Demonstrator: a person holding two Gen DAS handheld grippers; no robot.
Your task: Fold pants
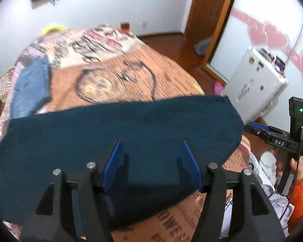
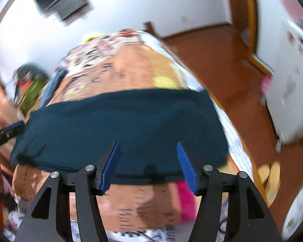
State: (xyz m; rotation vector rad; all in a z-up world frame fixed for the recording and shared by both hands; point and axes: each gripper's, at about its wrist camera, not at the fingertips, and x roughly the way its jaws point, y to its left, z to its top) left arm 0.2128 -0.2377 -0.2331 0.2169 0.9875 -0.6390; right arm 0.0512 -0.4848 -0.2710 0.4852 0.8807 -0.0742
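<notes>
Dark teal pants (image 1: 119, 133) lie folded into a wide flat band across the near part of the bed; they also show in the right wrist view (image 2: 121, 121). My left gripper (image 1: 151, 143) is open, its blue fingers (image 1: 113, 163) spread above the pants, holding nothing. My right gripper (image 2: 148, 145) is open above the near edge of the pants, empty. In the left wrist view the right gripper's body (image 1: 280, 141) shows at the right, off the bed's side. The left gripper's finger (image 2: 12, 127) shows at the left edge of the right wrist view.
The bed has an orange printed cover (image 1: 131, 70). A folded blue garment (image 1: 30, 88) lies at its far left. A white cabinet (image 1: 254, 84) stands right of the bed on a wooden floor (image 2: 222, 64). Slippers (image 2: 270, 179) lie on the floor.
</notes>
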